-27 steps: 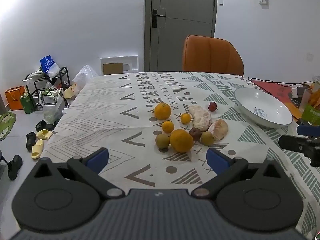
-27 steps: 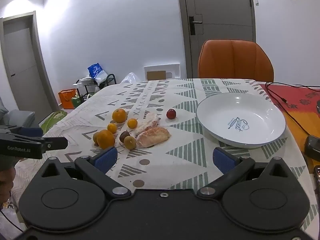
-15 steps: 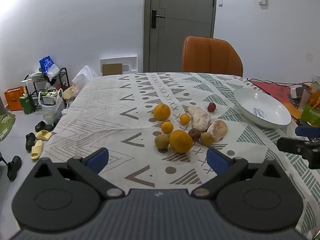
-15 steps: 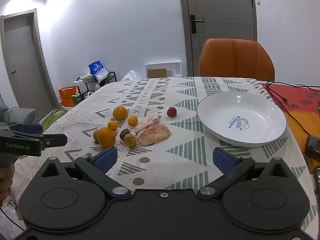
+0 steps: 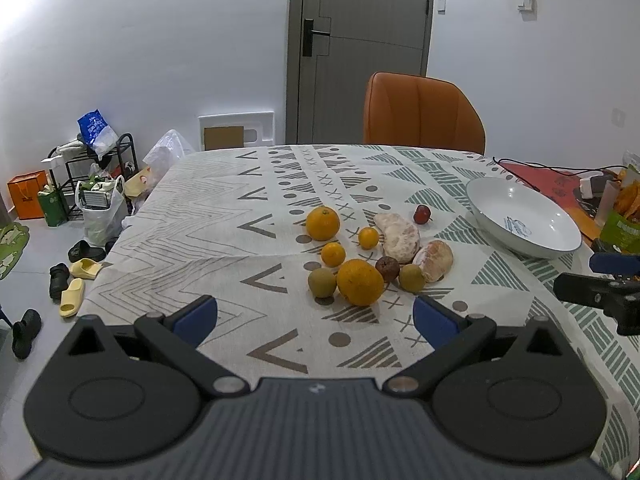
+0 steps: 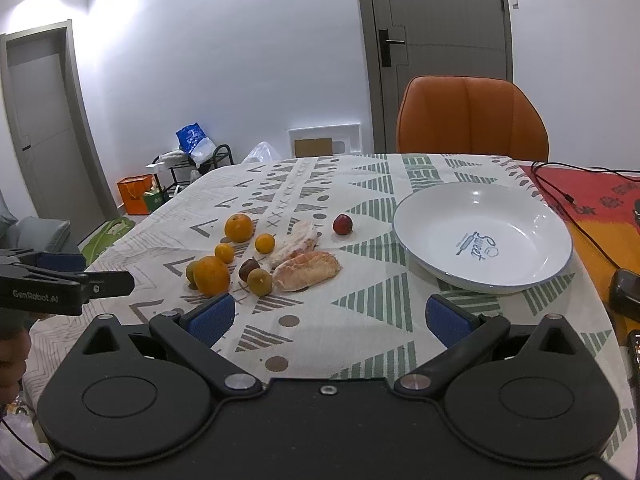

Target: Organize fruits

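While both tools hover above the near edge of the tabletop (image 5: 224,216), which is covered with a white cloth printed with grey and green geometric shapes, each is spread wide with nothing between its blue pads. The left tool (image 5: 315,318) faces the cluster of fruit in the middle of the cloth: a large orange (image 5: 359,282) nearest, two small greenish-brown round fruits (image 5: 322,282) flanking it, a dark brown wrinkled fruit (image 5: 387,268), two peeled citrus pieces (image 5: 399,232) lying side by side, and a small red fruit (image 5: 422,214) set apart toward the far right. The right tool (image 6: 328,318) points between that cluster and the empty white shallow bowl (image 6: 484,236) with a blue rim, which stands well right of the fruit. An orange padded chair (image 6: 472,120) stands behind the tabletop.
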Motion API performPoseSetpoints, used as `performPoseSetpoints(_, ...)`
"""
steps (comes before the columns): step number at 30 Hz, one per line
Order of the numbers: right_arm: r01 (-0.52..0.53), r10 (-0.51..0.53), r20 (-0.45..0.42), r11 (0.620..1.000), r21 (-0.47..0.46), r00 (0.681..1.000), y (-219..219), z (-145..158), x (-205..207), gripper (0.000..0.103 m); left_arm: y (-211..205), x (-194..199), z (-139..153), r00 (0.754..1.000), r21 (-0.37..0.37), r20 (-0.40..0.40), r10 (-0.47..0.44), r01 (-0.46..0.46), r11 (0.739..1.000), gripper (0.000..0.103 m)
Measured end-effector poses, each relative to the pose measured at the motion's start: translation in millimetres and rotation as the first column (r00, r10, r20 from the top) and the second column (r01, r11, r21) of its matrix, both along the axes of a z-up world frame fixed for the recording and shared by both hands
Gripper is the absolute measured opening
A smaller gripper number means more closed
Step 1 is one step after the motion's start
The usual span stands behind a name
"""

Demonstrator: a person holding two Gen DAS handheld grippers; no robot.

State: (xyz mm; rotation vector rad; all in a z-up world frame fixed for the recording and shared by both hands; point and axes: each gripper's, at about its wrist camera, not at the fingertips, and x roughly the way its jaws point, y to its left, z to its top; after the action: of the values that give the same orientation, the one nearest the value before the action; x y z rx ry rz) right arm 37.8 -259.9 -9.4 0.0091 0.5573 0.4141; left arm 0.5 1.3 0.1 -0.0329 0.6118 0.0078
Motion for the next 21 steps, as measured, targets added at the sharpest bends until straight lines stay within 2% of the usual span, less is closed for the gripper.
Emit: performPoseSetpoints(21, -0.007, 0.007, -0.010, 1.000, -0.005, 1.000, 1.7, -2.1, -0.7, 0.103, 1.8, -2.3, 1.8, 1.000, -0.017, 0.017, -0.011, 0.011, 1.000, 0.103)
